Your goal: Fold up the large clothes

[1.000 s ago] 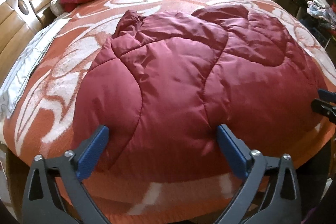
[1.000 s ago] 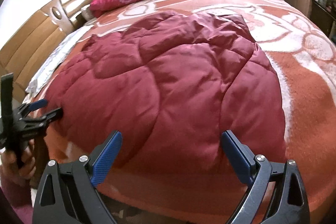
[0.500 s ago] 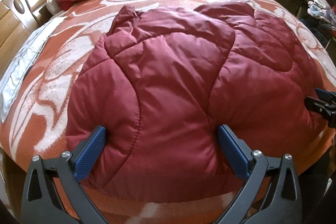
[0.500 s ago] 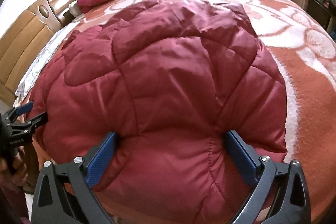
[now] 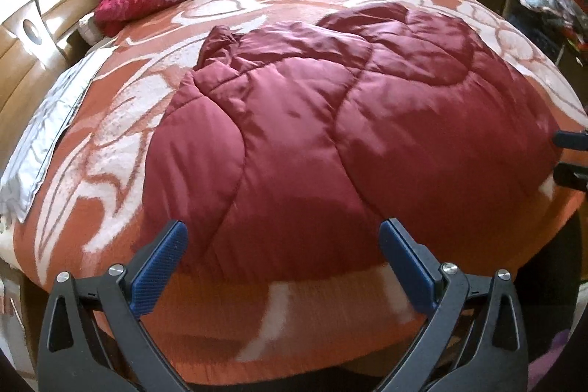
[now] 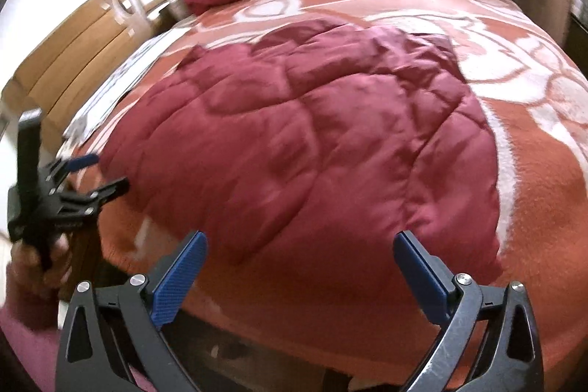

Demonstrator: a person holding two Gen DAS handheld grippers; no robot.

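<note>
Currently the padded dark-red quilted jacket (image 5: 330, 135) is lying spread on the orange-and-white patterned bed blanket (image 5: 330, 311). Left gripper (image 5: 283, 267) and right gripper (image 6: 297, 274) are hovering at its near hem, fingers apart, gripping nothing, probably lining up a fold.

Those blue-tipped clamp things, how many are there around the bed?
2. The left gripper hangs open before the near edge of the red quilted jacket. The right gripper hangs open further along that edge. None other shows.
</note>
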